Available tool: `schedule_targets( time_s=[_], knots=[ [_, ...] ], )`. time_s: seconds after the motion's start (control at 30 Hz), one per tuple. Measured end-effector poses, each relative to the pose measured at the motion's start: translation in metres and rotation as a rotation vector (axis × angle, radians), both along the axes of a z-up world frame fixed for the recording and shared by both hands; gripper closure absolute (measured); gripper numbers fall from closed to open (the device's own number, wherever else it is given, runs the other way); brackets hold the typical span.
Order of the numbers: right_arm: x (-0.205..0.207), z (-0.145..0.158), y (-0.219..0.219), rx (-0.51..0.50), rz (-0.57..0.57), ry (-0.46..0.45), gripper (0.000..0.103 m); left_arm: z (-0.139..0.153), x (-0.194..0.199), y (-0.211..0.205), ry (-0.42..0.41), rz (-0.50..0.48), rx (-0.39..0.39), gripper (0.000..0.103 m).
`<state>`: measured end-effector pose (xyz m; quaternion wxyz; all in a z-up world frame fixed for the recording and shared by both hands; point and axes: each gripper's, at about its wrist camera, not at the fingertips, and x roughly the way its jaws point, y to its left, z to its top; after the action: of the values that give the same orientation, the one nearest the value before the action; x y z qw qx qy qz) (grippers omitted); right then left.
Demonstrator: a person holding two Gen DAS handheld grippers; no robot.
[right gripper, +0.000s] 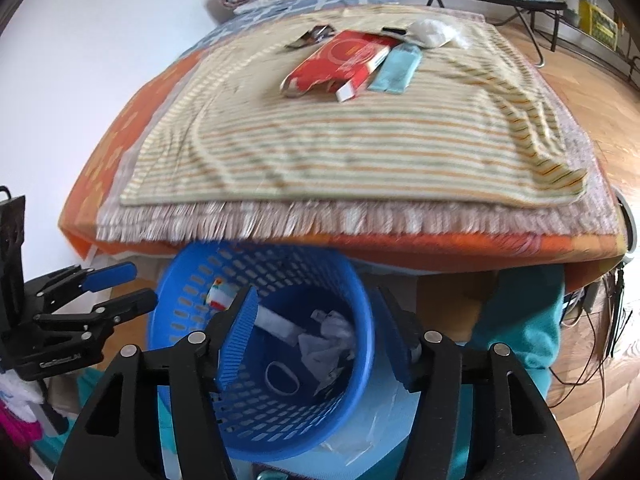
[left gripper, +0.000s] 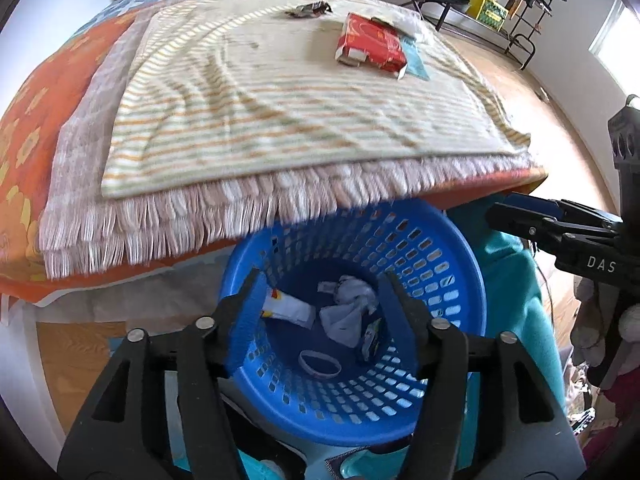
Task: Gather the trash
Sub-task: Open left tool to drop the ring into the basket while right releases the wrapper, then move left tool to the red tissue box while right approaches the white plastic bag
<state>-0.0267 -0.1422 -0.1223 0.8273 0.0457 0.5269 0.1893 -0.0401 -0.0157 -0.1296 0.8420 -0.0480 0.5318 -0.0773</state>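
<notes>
Left wrist view first, with everything placed against the blue basket (left gripper: 452, 280): off to its left and above it, the orange flowered bedcover (left gripper: 36, 120) drapes over the bed edge, and on it lies a fringed mat (left gripper: 180, 216) topped by a striped cloth (left gripper: 280, 112). Directly over the basket mouth, the left gripper (left gripper: 320, 300) points steeply down with its jaws spread apart and nothing between them. Inside the basket, on its floor, lie a white wrapper with red and yellow marks (left gripper: 292, 308), crumpled white tissue (left gripper: 348, 312), a dark printed packet (left gripper: 372, 340) and a pale ring (left gripper: 320, 364). Far beyond the basket, on the striped cloth, sit a dark crumpled wrapper (left gripper: 308, 9) and, further right, a red carton (left gripper: 370, 42). Right of the basket hangs teal fabric (left gripper: 516, 300), and above it the right gripper (left gripper: 500, 212) enters from the frame edge. Right wrist view: the left gripper (right gripper: 136, 286) is at the basket's left, its jaws parted. The right gripper (right gripper: 316, 332) hangs over the basket (right gripper: 188, 300) with its jaws wide and empty, tissue (right gripper: 328, 332) lying below. Beyond the basket on the cloth (right gripper: 360, 152) rest the red carton (right gripper: 340, 60), a light blue packet (right gripper: 396, 68) touching its right side, and a white wad (right gripper: 434, 32) further right.
</notes>
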Motion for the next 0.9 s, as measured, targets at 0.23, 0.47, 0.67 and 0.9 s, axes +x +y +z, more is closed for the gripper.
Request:
schedule_targets(
  time_s=[0.23, 0.47, 0.67, 0.9],
  knots=[
    [0.019, 0.016, -0.021, 0.012, -0.046, -0.036, 0.041, 0.016, 0.023, -0.011, -0.022, -0.019, -0.009, 0.032],
    [0.043, 0.029, -0.043, 0.026, -0.088, -0.074, 0.04, 0.028, 0.052, -0.033, -0.032, -0.073, 0.009, 0.032],
    [0.064, 0.04, -0.061, 0.041, -0.123, -0.107, 0.04, 0.038, 0.087, -0.052, -0.047, -0.109, 0.027, 0.031],
    [0.089, 0.051, -0.081, 0.061, -0.169, -0.138, 0.04, 0.043, 0.138, -0.065, -0.055, -0.111, 0.033, 0.025]
  ],
)
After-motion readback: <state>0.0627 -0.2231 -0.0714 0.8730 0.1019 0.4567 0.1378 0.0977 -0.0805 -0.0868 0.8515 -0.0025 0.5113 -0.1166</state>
